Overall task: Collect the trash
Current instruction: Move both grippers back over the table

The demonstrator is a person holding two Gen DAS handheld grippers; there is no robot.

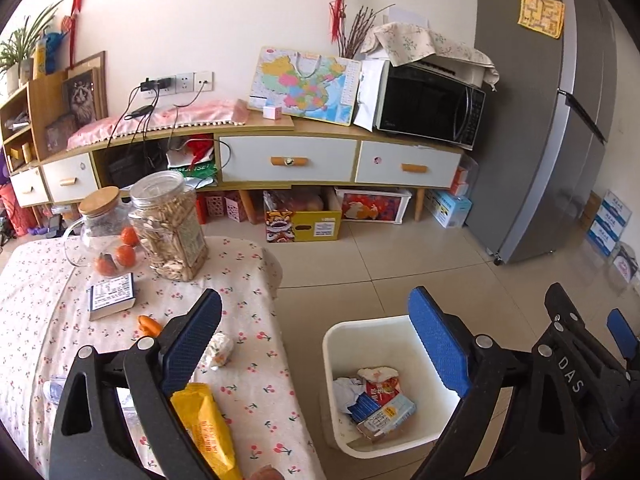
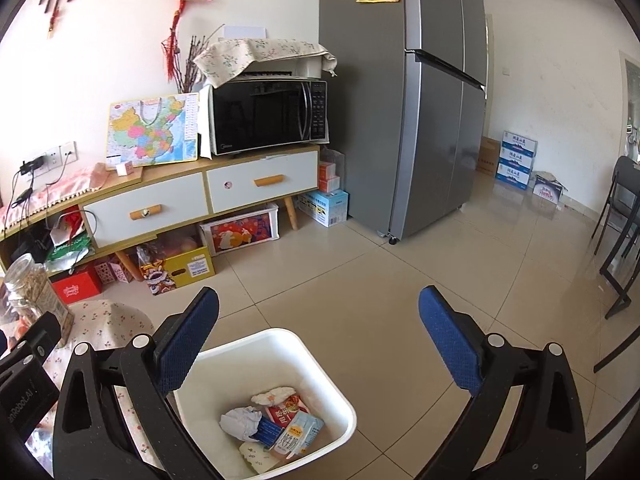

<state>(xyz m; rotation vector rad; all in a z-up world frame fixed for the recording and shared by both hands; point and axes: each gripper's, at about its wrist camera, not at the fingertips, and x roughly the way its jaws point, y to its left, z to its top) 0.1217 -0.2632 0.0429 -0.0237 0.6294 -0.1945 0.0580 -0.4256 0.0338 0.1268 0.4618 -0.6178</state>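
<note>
Left wrist: my left gripper (image 1: 316, 340) hangs released above the worktop's (image 1: 248, 400) right edge, where a light, crinkly yellow snack wrapper (image 1: 208, 428) lies; I'd pinch its free end. Right wrist: my right gripper (image 2: 320, 336) is spread, empty, over the white plastic bin (image 2: 320, 360) on the floor.

We hold our left gripper (image 1: 316, 336) level and pointing forward, its blue-padded fingers (image 1: 191, 344) spread wide with nothing between them. Our right gripper (image 2: 318, 340) sits just beside it, to its right, tilted slightly downward, fingers (image 2: 450, 340) likewise spread wide and gripping nothing.
</note>
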